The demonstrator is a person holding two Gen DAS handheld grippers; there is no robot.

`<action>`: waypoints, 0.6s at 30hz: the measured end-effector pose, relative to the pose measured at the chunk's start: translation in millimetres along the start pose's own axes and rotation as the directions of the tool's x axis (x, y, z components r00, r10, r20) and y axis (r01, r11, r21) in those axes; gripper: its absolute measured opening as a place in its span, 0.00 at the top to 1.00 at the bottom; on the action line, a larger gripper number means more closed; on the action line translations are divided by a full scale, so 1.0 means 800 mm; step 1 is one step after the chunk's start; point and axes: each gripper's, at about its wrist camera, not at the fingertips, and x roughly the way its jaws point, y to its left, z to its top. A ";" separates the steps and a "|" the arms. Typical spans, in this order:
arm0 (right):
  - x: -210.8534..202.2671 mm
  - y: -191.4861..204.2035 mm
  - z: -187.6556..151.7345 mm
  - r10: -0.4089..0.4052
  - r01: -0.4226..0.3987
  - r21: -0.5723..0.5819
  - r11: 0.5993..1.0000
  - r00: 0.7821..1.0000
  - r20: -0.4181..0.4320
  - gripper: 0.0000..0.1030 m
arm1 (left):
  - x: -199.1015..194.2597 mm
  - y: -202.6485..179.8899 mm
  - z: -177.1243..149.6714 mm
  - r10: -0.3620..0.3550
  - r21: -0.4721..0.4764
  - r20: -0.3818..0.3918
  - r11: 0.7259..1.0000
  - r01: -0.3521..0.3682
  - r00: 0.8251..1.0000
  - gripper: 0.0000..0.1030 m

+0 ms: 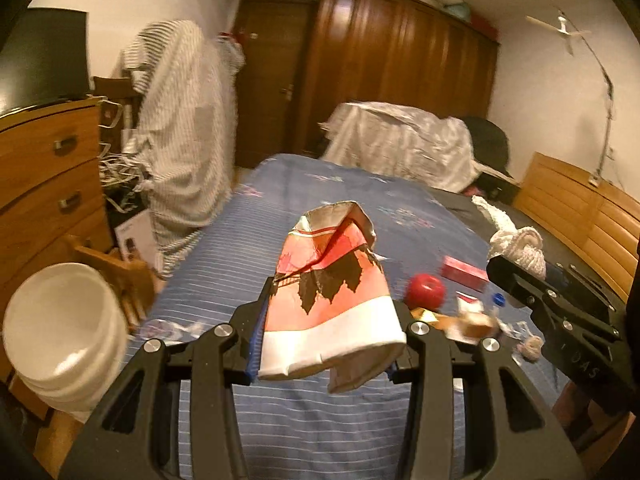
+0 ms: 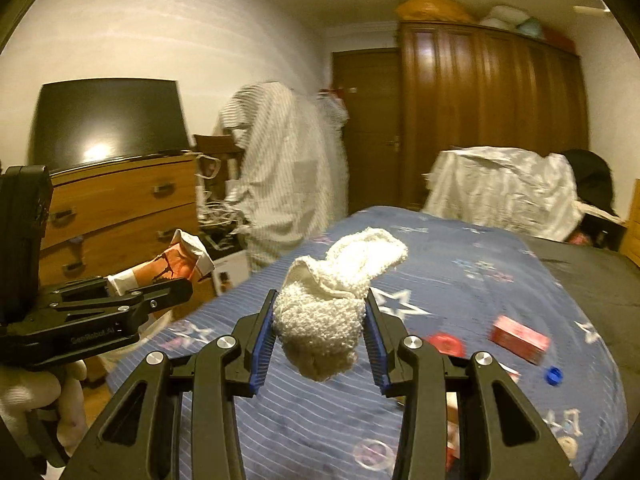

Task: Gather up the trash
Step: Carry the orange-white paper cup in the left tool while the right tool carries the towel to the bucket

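My left gripper [image 1: 326, 308] is shut on a crumpled red-and-white paper cup [image 1: 332, 288], held above the blue striped bed; the same cup [image 2: 172, 264] shows at the left of the right wrist view. My right gripper [image 2: 320, 320] is shut on a wad of white knitted cloth [image 2: 324, 312], which also appears at the right of the left wrist view as a white bundle [image 1: 516, 240]. Loose trash lies on the bedspread: a red round lid [image 1: 426, 289], a red box [image 2: 519, 338], a blue bottle cap [image 2: 554, 375] and small wrappers [image 1: 472, 320].
A white bin [image 1: 60, 336] stands at the left beside the bed. A wooden dresser [image 2: 120, 208] with a dark screen [image 2: 108, 124] lines the left wall. Striped cloth [image 2: 284, 176] hangs ahead, a wardrobe [image 2: 492, 112] behind, white crumpled fabric [image 2: 500, 192] at the bed's far end.
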 end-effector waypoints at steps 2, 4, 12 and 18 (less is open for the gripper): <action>0.022 0.028 0.016 0.043 -0.043 -0.015 0.999 0.999 -0.007 0.60 | -0.006 0.022 0.007 0.031 -0.011 0.007 0.999 -0.031 1.000 0.59; 0.039 0.054 0.031 0.084 -0.085 -0.030 0.996 0.996 -0.014 0.60 | -0.014 0.047 0.015 0.070 -0.023 0.015 0.997 -0.070 0.997 0.59; 0.125 0.176 0.093 0.267 -0.273 -0.096 0.957 0.961 -0.072 0.60 | -0.046 0.154 0.030 0.212 -0.093 0.016 0.973 -0.210 0.977 0.59; 0.197 0.268 0.126 0.375 -0.398 -0.136 0.907 0.912 -0.166 0.60 | -0.058 0.227 0.035 0.290 -0.144 -0.024 0.946 -0.290 0.957 0.59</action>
